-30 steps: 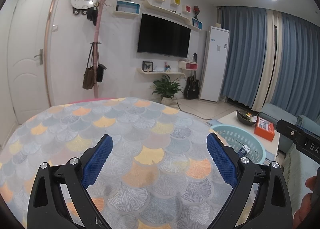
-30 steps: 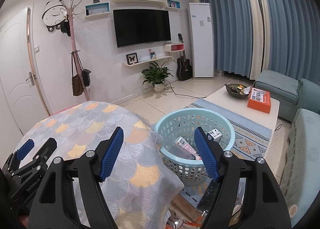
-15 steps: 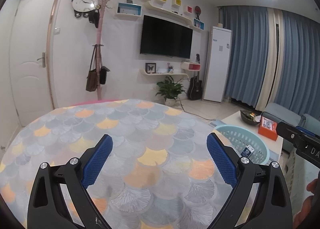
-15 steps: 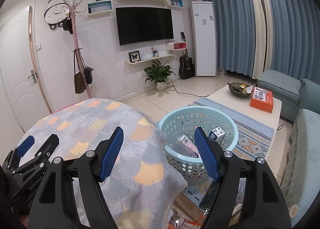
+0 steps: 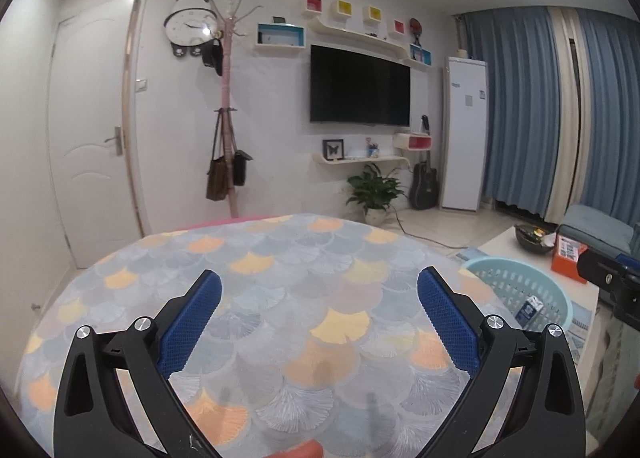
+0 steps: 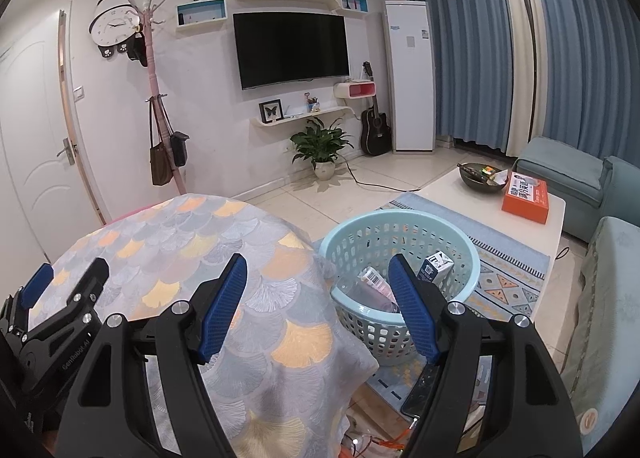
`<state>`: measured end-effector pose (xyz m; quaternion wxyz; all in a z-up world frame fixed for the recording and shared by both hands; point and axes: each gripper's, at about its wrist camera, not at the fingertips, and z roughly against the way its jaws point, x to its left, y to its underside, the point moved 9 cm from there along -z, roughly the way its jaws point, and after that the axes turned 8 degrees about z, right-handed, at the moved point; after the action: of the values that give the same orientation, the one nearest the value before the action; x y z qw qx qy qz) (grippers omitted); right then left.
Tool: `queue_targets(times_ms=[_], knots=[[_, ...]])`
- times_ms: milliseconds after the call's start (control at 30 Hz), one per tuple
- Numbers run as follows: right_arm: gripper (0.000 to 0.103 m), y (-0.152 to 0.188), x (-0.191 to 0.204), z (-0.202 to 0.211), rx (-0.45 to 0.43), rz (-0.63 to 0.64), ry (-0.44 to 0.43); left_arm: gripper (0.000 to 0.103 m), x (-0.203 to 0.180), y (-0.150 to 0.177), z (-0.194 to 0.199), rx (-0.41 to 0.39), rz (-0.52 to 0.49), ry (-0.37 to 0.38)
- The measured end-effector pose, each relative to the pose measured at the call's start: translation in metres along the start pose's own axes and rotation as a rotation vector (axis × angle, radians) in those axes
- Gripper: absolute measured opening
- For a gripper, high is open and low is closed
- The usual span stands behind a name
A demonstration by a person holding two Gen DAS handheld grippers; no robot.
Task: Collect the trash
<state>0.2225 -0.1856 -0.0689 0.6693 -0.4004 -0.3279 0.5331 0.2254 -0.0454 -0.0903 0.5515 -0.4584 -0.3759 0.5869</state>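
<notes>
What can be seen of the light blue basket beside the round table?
The laundry basket is round, pale turquoise plastic, with a smooth rolled rim and walls pierced by rows of slots. It stands upright on the patterned rug, close against the hanging tablecloth. Inside lie a small dark carton, a pink-labelled packet and what looks like a clear bottle. Neither gripper touches it.

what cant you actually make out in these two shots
- Right wrist view: the bottom of the light blue plastic basket is hidden by the right gripper; the pink-labelled bottle shows only partly.
- Left wrist view: the basket's near side is cut off by the table with the scale-pattern cloth.
- Both views: print on the small blue and white carton is too small to read.
</notes>
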Motion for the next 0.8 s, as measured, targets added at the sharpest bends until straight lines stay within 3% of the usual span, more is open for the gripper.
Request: queue_targets(times_ms=[400, 633, 800], knots=[[0.069, -0.0003, 0.0012, -0.0019, 0.004, 0.002, -0.001, 0.096, 0.0034, -0.0037, 0.0001, 0.008, 0.008, -0.017], [0.069, -0.0009, 0.0014, -0.0007, 0.001, 0.009, 0.0, 0.096, 0.0019, -0.0091, 0.0083, -0.049, -0.019, -0.046], [0.069, -0.0015, -0.0026, 0.0007, 0.011, 0.006, 0.018, 0.096, 0.0038, -0.0094, 0.0029, 0.006, 0.007, -0.009]])
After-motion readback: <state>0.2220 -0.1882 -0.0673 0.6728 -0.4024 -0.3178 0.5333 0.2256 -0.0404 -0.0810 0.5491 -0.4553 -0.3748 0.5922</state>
